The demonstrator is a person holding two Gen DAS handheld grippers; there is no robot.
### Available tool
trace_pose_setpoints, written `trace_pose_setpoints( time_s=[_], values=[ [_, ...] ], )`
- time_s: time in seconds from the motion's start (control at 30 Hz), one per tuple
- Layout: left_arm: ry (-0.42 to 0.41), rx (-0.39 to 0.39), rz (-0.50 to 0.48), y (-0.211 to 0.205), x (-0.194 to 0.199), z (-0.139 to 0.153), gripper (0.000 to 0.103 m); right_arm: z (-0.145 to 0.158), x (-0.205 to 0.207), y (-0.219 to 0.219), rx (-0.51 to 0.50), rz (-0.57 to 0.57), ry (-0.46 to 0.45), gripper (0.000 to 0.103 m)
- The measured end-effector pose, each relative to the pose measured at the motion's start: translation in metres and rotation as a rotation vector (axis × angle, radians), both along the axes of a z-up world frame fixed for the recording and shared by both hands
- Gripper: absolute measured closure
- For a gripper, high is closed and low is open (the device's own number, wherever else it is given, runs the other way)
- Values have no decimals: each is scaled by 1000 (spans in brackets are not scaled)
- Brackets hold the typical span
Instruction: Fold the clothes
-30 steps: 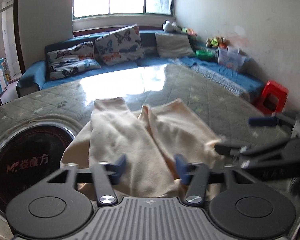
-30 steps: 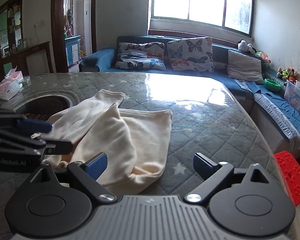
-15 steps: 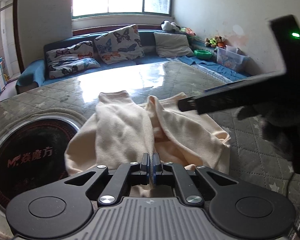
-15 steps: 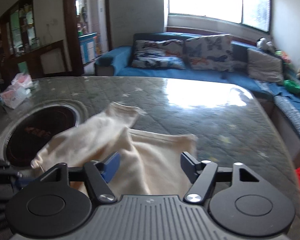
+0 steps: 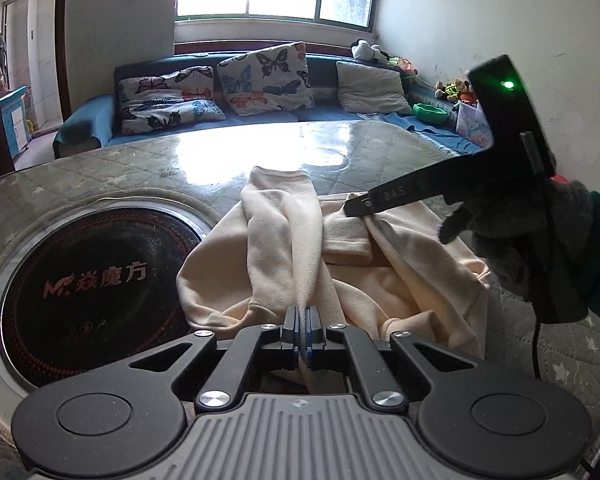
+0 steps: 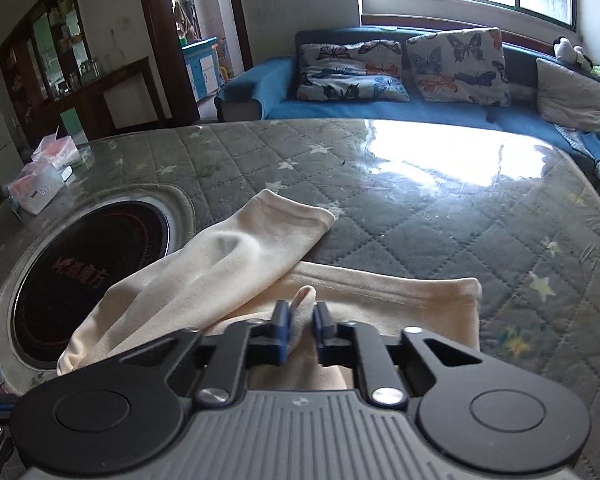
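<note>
I am pinching the garment point(image 5: 284, 248) with both grippers. Left gripper point(image 5: 302, 334): jaws pressed together on a thin ridge of cloth at the near edge. Right gripper point(image 6: 300, 330): jaws nearly together, nipping a small fold; a tip of fabric is poking out between them.

Risk: both bites are looking shallow. If I am lifting unevenly, I judge the right fold could slip out, or the layers could bunch instead of folding flat.

The garment is lying on the quilted table point(image 6: 420, 216), its left side overlapping the round hob point(image 5: 92, 280). Cream, soft, fleecy; rumpled, one sleeve stretching away, cuff flat.
</note>
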State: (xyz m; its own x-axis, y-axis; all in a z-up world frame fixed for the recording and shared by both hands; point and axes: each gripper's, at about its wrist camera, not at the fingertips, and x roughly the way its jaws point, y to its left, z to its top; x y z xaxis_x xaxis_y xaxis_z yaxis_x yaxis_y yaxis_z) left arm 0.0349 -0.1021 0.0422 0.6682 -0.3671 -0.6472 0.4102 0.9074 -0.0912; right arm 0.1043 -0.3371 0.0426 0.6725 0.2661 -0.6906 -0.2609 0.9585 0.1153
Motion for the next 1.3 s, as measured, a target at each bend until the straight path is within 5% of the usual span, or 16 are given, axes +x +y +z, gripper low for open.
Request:
trace_pose_setpoints(
  time_s=[0.13,0.27,0.4,0.53,0.6,0.63,0.67,0.87,1.3],
  values=[
    [-12,3,10,-6,6,7,91,11,-17,-6,-12,-12,-53,98],
    [-52,34,27,-20,21,15,57,27,-37,-19,-46,-51,-116,100],
    [-55,56,10,-35,43,14,54,35,-53,-34,-64,-89,-143,100],
    [-51,72,28,-32,50,9,55,39,-59,-43,-73,-93,-139,100],
    [-49,80,36,-31,54,7,71,39,-59,-46,-75,-100,-136,100],
    [-48,84,41,-30,56,6,89,39,-58,-47,-75,-102,-133,100],
    [-47,88,45,-30,57,5,91,37,-57,-47,-77,-102,-127,100],
    [-48,98,81,-21,64,3,95,24,-52,-44,-70,-94,-104,100],
    [-73,-78,312,99,-30,37,96,56,-132,-89,-50,-287,-272,101]
  ],
)
